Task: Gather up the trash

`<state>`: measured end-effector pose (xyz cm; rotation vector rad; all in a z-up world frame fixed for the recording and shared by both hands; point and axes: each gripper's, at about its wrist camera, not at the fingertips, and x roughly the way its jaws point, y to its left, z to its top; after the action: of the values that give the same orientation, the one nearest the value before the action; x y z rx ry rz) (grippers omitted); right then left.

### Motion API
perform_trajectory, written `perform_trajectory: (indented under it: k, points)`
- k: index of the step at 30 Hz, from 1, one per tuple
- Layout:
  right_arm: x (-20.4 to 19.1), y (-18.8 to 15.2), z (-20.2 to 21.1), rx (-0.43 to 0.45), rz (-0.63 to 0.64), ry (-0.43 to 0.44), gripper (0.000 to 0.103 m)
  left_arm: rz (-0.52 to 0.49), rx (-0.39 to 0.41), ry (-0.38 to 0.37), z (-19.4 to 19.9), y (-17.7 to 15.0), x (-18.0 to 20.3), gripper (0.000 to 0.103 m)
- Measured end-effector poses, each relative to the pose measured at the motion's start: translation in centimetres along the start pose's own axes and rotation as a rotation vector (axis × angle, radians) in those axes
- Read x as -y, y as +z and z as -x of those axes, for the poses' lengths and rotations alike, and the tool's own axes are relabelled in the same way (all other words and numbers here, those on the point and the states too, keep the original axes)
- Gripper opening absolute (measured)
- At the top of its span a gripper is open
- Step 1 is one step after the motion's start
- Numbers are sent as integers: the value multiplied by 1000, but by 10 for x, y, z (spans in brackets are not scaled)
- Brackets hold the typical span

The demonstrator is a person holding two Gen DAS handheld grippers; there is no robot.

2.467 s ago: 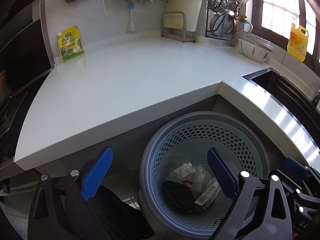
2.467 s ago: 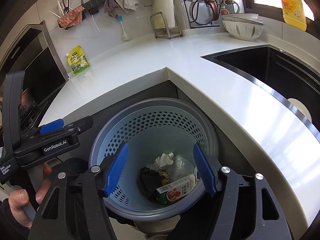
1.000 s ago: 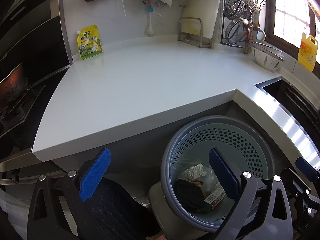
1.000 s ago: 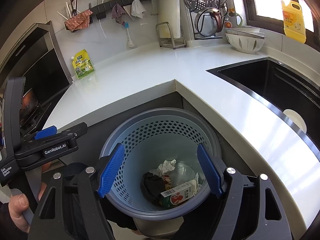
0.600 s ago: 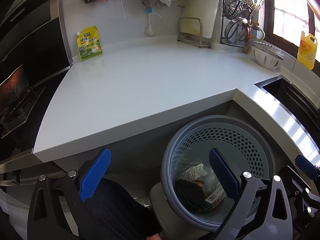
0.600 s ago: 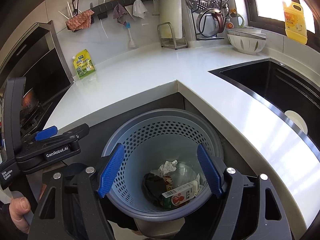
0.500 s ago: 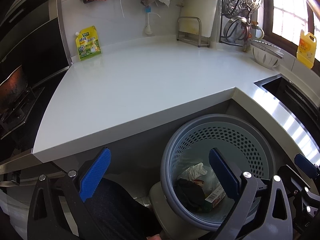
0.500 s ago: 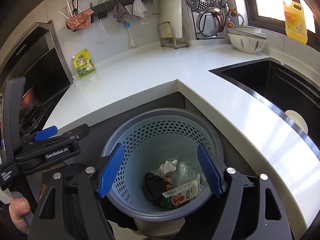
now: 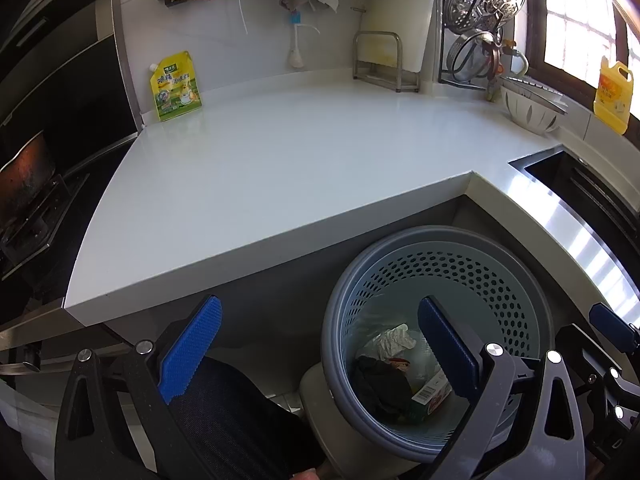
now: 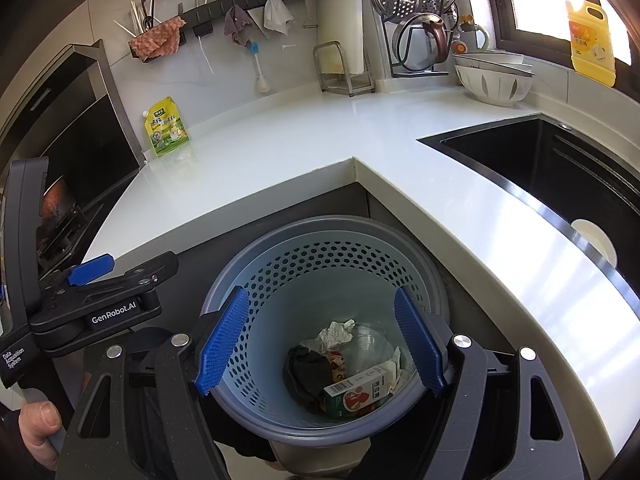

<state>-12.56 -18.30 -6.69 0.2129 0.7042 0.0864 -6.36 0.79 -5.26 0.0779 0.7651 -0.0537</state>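
While both claws hang over the bin (image 10: 320, 248), little differs from a second ago: the views have drifted only slightly, and compared with 2.5 s back both cameras have pulled up and away, so more of the white surface (image 9: 280, 168) shows. Left claw (image 9: 316, 344): jaws spread wide, nothing between the blue pads. Right claw (image 10: 320, 344): likewise wide apart and empty, centred above the bin mouth. Trash sits at the bin bottom: carton (image 10: 356, 392) lying on its side, crumpled paper (image 10: 336, 332), dark rag (image 10: 304, 372), touching one another in one heap. Surface carries no loose litter that I can find; only a yellow-green pouch (image 9: 176, 88) stands at the back wall, plus a colander (image 10: 494, 80) near the sink (image 10: 540, 160). Judgement: collection looks essentially finished, the claws retreating after a drop; whether the pouch counts as trash cannot be told.
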Motion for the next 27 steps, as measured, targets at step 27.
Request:
perform_trajectory:
  k: [27]
  points:
    - [-3, 1, -4, -4, 1, 3, 72, -5, -1, -1, -1, -2, -1, 97]
